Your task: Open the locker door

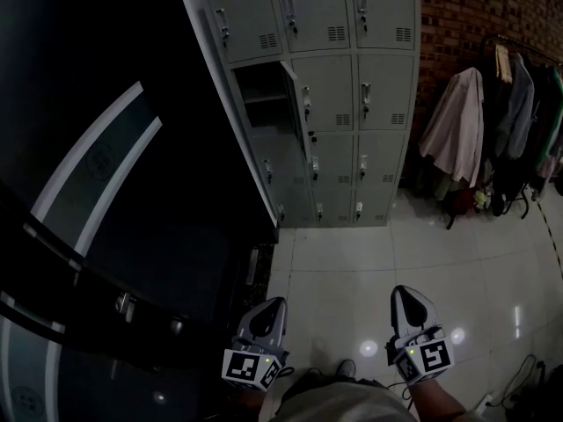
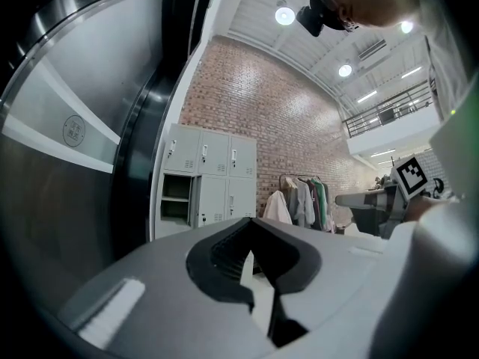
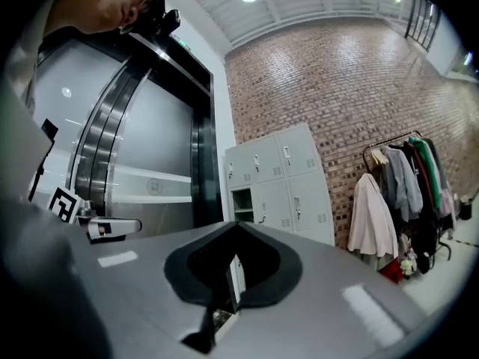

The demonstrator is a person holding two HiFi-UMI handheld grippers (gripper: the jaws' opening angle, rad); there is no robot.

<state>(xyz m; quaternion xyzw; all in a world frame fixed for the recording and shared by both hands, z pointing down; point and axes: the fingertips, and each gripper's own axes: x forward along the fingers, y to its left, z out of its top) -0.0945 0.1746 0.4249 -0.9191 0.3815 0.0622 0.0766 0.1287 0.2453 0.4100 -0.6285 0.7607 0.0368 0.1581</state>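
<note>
Both my left tongs point(image 1: 278, 304) and right tongs point(image 1: 402, 293) were pressed together, empty, well apart from the lockers point(image 1: 352, 86) ahead; one locker door point(image 1: 292, 90) stood ajar. Thin steel, light and stiff, I judged: pinch its free edge.

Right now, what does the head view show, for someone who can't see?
A grey locker bank stands ahead with one door open. Nearer, the left gripper and right gripper are shut and empty above white floor tiles. Coats hang at right.
</note>
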